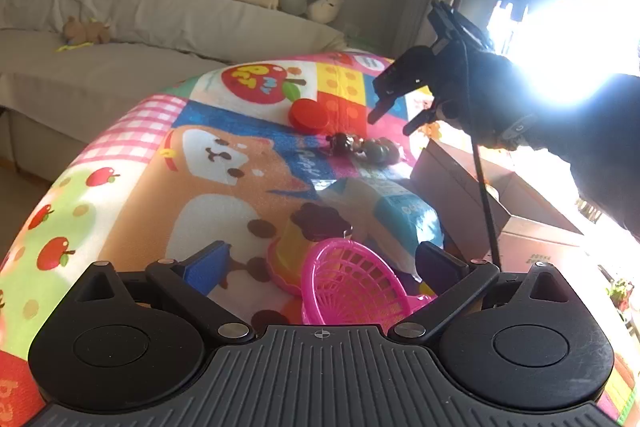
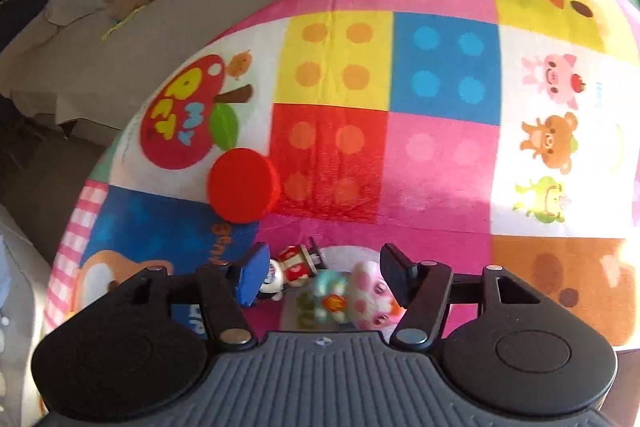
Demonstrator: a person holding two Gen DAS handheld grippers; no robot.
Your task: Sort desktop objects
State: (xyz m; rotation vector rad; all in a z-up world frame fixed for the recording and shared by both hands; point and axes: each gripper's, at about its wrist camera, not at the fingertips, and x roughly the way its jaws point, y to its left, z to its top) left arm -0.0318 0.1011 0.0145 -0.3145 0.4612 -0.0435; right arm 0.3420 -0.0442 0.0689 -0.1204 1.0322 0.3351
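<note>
We are early in the sort, judging by how much is loose on the patterned blanket (image 2: 440, 163). Our right gripper (image 2: 320, 277) hangs over the cluster of small toy figurines (image 2: 348, 295), jaws about half spread on either side of them, pads not yet pressing on anything. Just beyond the cluster, to the left, lies the red disc (image 2: 242, 185), untouched.

Our left gripper (image 1: 320, 263) is spread wide and empty, with the pink plastic basket (image 1: 352, 287) lying between its fingers, near a yellow toy with a brown top (image 1: 308, 227) and a blue-and-white packet (image 1: 400, 211). Right of these stands an open cardboard box (image 1: 500, 195), likely where things go, though glare from the window hides its contents. So the figurines, disc, basket, toy and packet all seem left to place.
</note>
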